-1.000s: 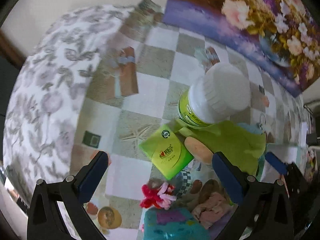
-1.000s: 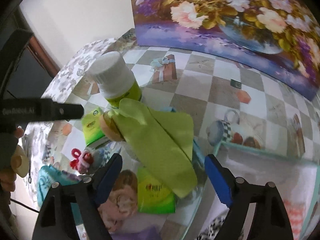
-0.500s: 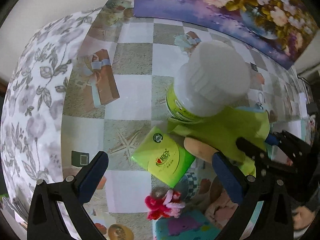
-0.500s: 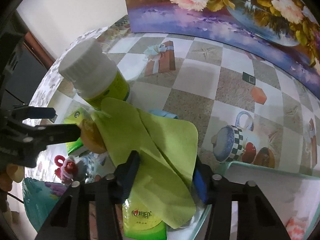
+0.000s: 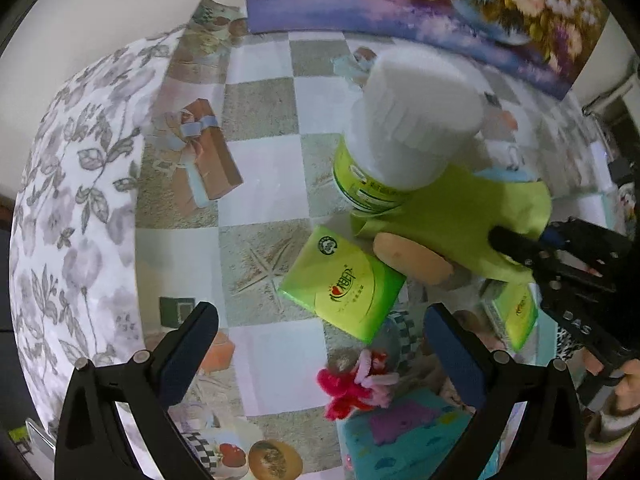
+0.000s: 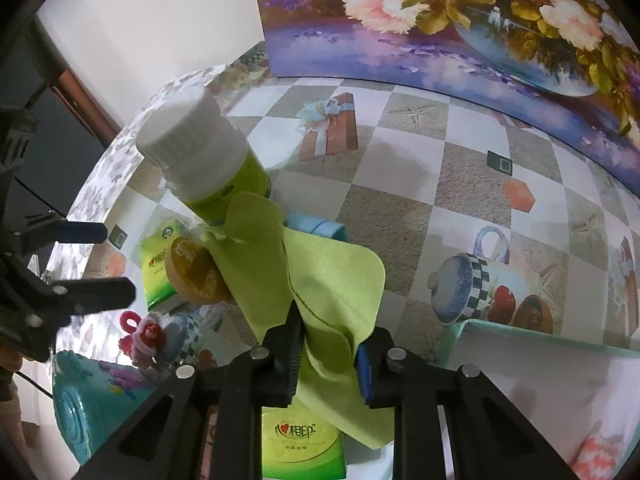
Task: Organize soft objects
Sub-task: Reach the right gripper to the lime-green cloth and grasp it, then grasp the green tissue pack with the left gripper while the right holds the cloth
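Observation:
A lime green cloth point(image 6: 320, 280) lies draped over clutter on the table; it also shows in the left wrist view point(image 5: 472, 220). My right gripper point(image 6: 328, 356) is shut on the cloth's near edge, bunching it between the pads; in the left wrist view it shows at the right point(image 5: 520, 252). My left gripper point(image 5: 320, 344) is open and empty above a green tissue pack point(image 5: 344, 288) and a red-pink hair tie point(image 5: 352, 384). A second tissue pack point(image 6: 300, 440) lies under my right gripper.
A white-capped green bottle point(image 5: 400, 128) stands behind the cloth, beside a tan round object point(image 5: 412, 260). A teal box point(image 5: 400, 440) sits near the front. A pale tray point(image 6: 540, 392) lies at the right. A flower painting point(image 6: 460, 20) backs the table.
My right gripper has closed from wide open onto the green cloth, pinching its edge. My left gripper has moved forward and stays open.

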`<state>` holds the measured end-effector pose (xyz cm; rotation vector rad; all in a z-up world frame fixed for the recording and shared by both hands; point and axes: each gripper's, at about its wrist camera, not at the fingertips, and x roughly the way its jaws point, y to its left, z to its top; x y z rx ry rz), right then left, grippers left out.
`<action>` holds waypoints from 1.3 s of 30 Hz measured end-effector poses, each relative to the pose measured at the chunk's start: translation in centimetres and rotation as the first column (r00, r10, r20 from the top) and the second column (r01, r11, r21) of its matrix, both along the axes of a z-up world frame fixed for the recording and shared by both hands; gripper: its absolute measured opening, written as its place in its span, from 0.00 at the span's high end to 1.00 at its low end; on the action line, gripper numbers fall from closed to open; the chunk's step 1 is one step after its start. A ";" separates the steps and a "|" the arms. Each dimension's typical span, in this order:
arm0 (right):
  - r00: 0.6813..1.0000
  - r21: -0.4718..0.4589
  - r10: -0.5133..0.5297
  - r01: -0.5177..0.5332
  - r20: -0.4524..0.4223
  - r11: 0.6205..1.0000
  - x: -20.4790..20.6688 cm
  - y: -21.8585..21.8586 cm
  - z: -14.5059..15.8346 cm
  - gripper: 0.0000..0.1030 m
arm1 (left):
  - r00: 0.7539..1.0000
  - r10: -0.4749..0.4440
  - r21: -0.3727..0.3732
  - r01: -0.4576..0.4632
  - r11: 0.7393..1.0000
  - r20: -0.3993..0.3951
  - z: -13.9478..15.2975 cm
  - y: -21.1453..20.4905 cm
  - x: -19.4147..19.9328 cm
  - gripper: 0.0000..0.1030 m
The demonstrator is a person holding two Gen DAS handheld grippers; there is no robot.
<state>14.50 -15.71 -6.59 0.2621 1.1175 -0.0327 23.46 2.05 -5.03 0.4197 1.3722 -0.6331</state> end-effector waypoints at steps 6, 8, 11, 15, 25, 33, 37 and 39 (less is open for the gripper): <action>0.999 0.024 -0.013 0.012 0.029 1.000 -0.7 -0.3 0.9 0.79 | 0.999 -0.043 0.065 0.044 0.997 -0.015 -1.7 -1.8 -0.1 0.14; 0.999 0.035 -0.020 0.018 0.042 0.999 -0.9 -0.5 1.2 0.80 | 0.998 -0.050 0.084 0.052 0.995 -0.027 -2.2 -2.2 0.1 0.25; 0.998 0.057 -0.037 0.034 0.054 0.998 -1.1 -0.9 1.6 0.80 | 0.998 -0.049 0.083 0.051 0.995 -0.033 -2.5 -2.3 0.1 0.31; 0.997 0.086 -0.052 0.047 0.059 0.995 -1.5 -1.3 1.9 0.80 | 0.999 -0.044 0.099 0.045 0.994 -0.011 -2.7 -2.7 -0.1 0.31; 0.998 0.091 -0.057 0.054 0.027 0.994 -2.2 -1.2 1.1 0.80 | 0.985 0.161 0.037 -0.163 0.986 0.058 0.8 -0.6 -1.0 0.32; 0.997 0.127 -0.072 0.067 0.033 0.990 -3.2 -1.5 1.2 0.80 | 0.887 0.453 -0.097 -0.445 0.890 0.088 4.8 2.2 -4.6 0.32; 0.997 0.143 -0.073 0.067 0.031 0.987 -3.5 -1.4 1.3 0.80 | 0.849 0.520 -0.131 -0.507 0.852 0.096 5.7 1.0 -6.1 0.32; 0.997 0.162 -0.076 0.070 0.029 0.984 -3.7 -1.4 1.3 0.80 | 0.824 0.561 -0.154 -0.546 0.823 0.077 6.6 0.5 -7.2 0.32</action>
